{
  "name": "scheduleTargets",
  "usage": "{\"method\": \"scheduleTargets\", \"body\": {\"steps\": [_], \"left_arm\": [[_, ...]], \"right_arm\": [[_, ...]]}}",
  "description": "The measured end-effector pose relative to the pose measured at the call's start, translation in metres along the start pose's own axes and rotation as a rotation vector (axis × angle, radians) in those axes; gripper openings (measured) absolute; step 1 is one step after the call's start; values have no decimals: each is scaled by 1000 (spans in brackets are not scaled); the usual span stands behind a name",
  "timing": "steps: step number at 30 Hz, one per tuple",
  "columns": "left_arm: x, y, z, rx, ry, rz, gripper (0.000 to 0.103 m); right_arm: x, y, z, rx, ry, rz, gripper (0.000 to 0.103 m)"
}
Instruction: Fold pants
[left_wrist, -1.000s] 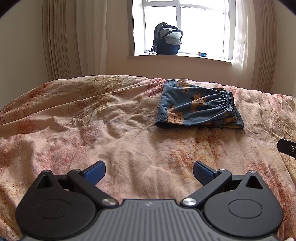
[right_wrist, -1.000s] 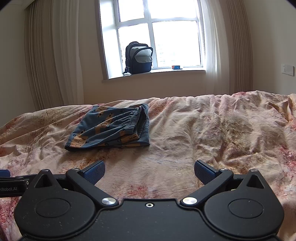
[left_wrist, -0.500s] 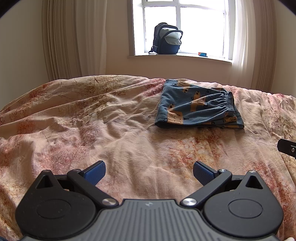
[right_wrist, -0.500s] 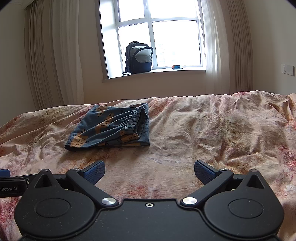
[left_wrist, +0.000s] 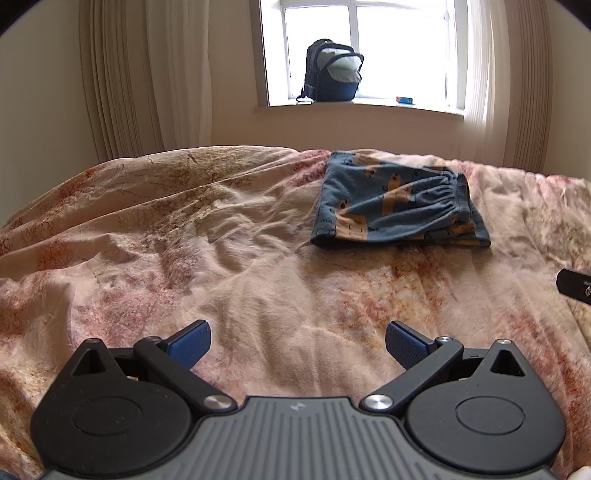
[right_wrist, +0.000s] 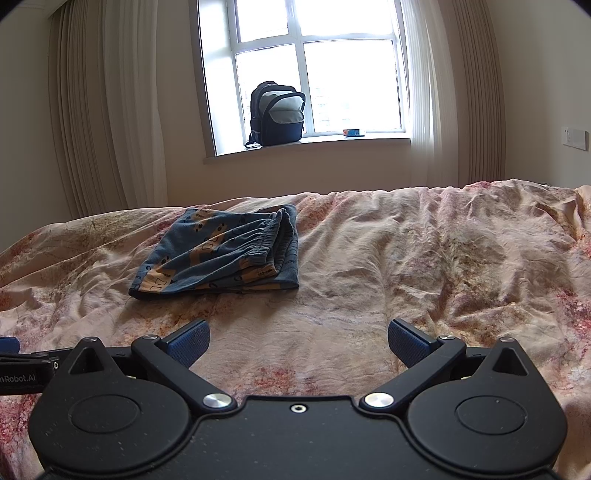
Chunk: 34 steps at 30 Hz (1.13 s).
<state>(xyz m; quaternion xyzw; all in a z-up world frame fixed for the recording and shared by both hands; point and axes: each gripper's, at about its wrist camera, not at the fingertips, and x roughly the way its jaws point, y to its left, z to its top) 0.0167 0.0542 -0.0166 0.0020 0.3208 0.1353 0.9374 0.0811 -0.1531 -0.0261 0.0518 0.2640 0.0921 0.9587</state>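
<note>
Pants (left_wrist: 400, 206) folded, lying on the bed (left_wrist: 184, 240), well clear of both tools
Left tool (left_wrist: 297, 341) and right tool (right_wrist: 299, 341) released, empty; snagging the stack would undo the folds

The only lettering that could be read stood in the right wrist view, at the far left edge: white letters on a black bar of the left gripper (right_wrist: 26, 376), reading "n Robot.AI". The frame cut off the start of the word, so the full brand name could not be told. The pants (right_wrist: 221, 254) carried small dark marks inside their tan printed shapes, possibly letters or digits, but they were too small and creased to read in either view. A small moulded emblem sat on the grey ribbed housing (left_wrist: 295, 406) in the left wrist view; it was a sign only, with no legible text.
</note>
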Motion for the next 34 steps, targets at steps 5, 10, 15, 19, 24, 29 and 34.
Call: {"method": "scheduleTargets", "body": {"steps": [5,10,15,19,24,29,34], "left_arm": [[-2,-3,0,28,-9,15,103],[-2,-4,0,26,5,4,103],[0,-2,0,18,13,0,103],[1,-2,0,20,20,1,103],[2,-2,0,20,28,-4,103],[2,-2,-1,20,31,-15,103],[2,-1,0,13,35,-15,103]], "right_arm": [[0,-1,-2,-1,3,1,103],[0,0,-1,0,3,1,103],[1,0,-3,-2,6,1,103],[1,0,-3,-4,10,2,103],[1,0,-4,-8,16,5,103],[2,0,-3,-11,21,8,103],[2,1,-3,-14,24,10,103]]}}
